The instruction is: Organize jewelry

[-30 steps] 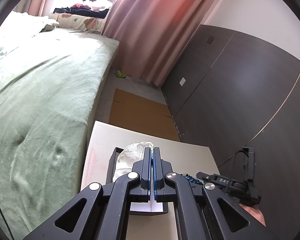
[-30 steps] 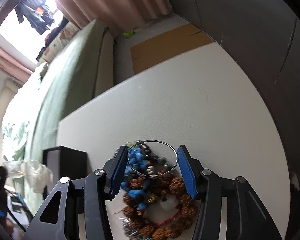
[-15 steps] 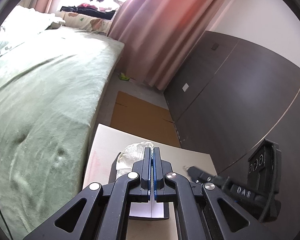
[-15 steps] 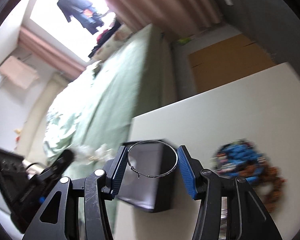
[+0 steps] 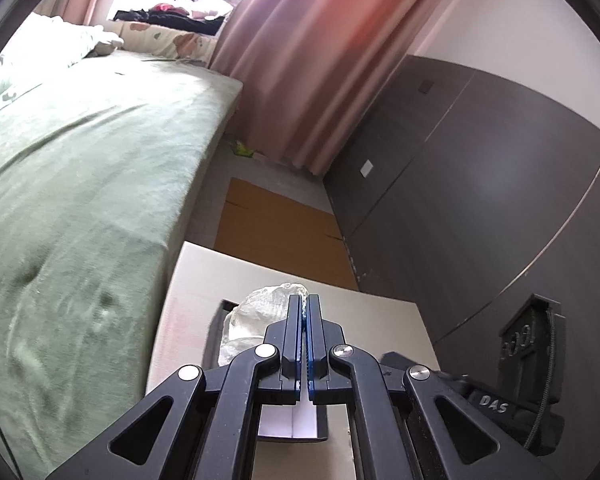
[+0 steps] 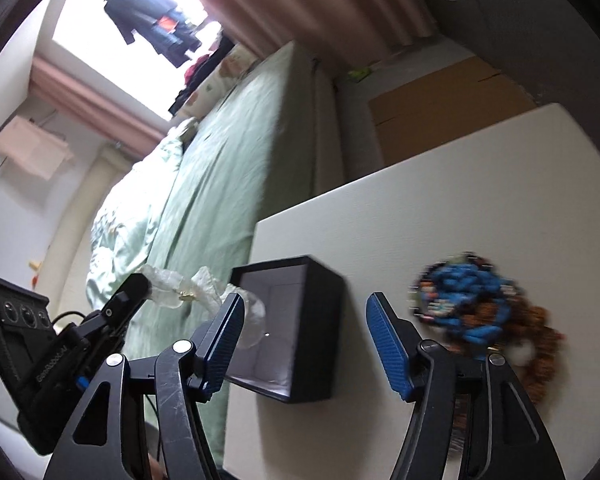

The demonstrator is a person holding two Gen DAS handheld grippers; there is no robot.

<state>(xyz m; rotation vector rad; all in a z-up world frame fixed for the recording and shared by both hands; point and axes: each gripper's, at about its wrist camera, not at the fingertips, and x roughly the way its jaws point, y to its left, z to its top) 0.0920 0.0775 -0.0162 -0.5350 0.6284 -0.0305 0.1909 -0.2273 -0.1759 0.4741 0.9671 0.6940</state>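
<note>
A black open jewelry box (image 6: 300, 328) with a white lining stands on the white table (image 6: 440, 200); its rim also shows in the left wrist view (image 5: 216, 328). My right gripper (image 6: 304, 340) is open and empty, held over the box. A pile of blue and brown bead bracelets (image 6: 480, 312) lies on the table to the right of the box. My left gripper (image 5: 304, 312) is shut on a crumpled clear plastic bag (image 5: 260, 312), held above the box's left side; the bag also shows in the right wrist view (image 6: 188, 288).
A bed with a green cover (image 5: 80, 180) runs along the table's left side. Flat cardboard (image 5: 276, 224) lies on the floor beyond the table. Dark cabinet doors (image 5: 480, 180) line the right. Pink curtains (image 5: 308, 60) hang at the back.
My right gripper swung left from the bead pile to over the box and opened wider; the thin metal bangle it held between its fingers is gone from them. The left gripper barely moved.
</note>
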